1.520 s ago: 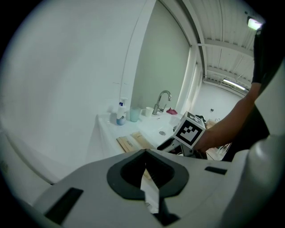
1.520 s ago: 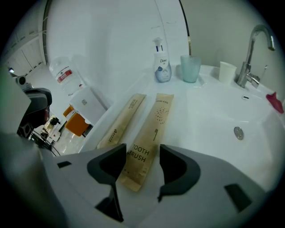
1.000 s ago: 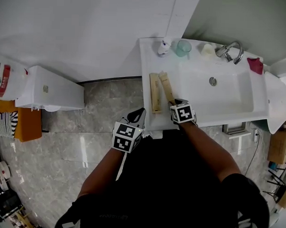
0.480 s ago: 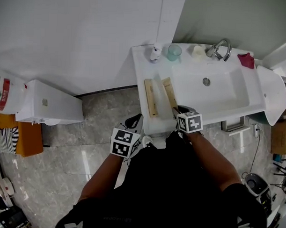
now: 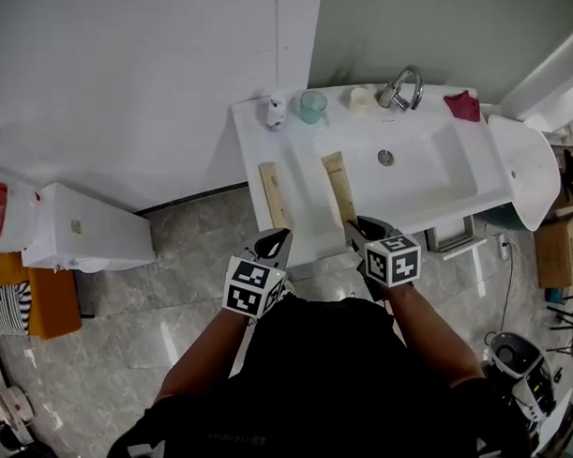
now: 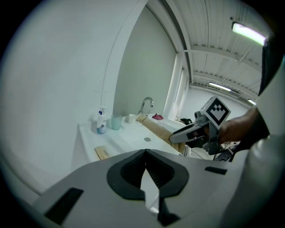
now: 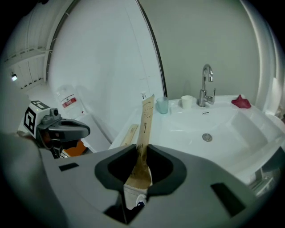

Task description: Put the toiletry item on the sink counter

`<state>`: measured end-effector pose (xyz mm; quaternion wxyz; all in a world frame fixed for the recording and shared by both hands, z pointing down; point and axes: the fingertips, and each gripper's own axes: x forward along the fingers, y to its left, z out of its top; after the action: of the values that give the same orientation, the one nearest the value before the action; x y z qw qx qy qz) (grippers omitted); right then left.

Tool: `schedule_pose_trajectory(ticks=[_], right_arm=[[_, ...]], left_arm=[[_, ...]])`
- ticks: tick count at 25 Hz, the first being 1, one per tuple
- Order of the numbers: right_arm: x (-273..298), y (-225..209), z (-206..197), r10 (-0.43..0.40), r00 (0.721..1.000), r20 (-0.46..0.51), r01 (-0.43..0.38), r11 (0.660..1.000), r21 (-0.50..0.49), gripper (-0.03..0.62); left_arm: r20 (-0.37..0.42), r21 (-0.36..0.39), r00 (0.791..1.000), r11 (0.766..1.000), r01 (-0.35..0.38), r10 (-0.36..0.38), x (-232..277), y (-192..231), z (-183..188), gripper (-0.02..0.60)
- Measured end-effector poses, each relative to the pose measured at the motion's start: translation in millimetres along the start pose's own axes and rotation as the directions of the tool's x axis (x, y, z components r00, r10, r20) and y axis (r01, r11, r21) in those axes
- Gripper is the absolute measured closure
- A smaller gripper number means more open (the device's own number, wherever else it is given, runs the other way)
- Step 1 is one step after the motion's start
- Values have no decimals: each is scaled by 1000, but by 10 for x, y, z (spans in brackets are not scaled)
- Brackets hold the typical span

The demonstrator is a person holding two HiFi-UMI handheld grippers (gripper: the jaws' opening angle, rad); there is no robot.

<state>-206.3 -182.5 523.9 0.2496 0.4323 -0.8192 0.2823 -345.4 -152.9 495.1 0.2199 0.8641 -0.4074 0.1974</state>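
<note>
Clearly the right gripper (image 7: 142, 149) has just been closing, and its jaws now pinch the near end of a long tan paper packet (image 7: 146, 116). The packet juts out past the tips, tilted upward and clear of the sink counter (image 5: 252, 138) below it. Just left of the held one, a second packet (image 5: 272, 195) lies flat on that counter. Further left, near the counter's front corner, the left gripper (image 6: 145, 153) has its jaws together with nothing between them.

The packet looks light and thin. Its paper sleeve would probably crease under a hard squeeze, and an end grip may let the long free part swing. A modest pinch across the flat faces suits it, nearer the middle if it wobbles.
</note>
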Motion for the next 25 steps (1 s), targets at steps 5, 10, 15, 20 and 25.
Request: schedule_pose_trajectory(ticks=[5,10,15,20,25], right_arm=[[-394,-134,-28,12,999,51,-13,1000,24,523],[-856,-358,-218,14,997,79,-15,1000,13,523],[-1242,-563,-551,18,997,82,-16,1000,-23,523],[-1649,-748,-911,25,995,93,-23,1000,-20,523],[-2052,-937,-1293,19,994,112,-20,1000,7,523]], left_arm=[[11,31,1000,999,8,-9,146,-319,90,576],[26,40,1000,999,10,-11,281,-837,124,577],[11,59,1000,998,19,-20,388,-1402,-4,577],[-5,54,1000,998,20,-20,440,-1969,-164,577],[-10,55,999,998,33,-33,485,-2532,-323,576]])
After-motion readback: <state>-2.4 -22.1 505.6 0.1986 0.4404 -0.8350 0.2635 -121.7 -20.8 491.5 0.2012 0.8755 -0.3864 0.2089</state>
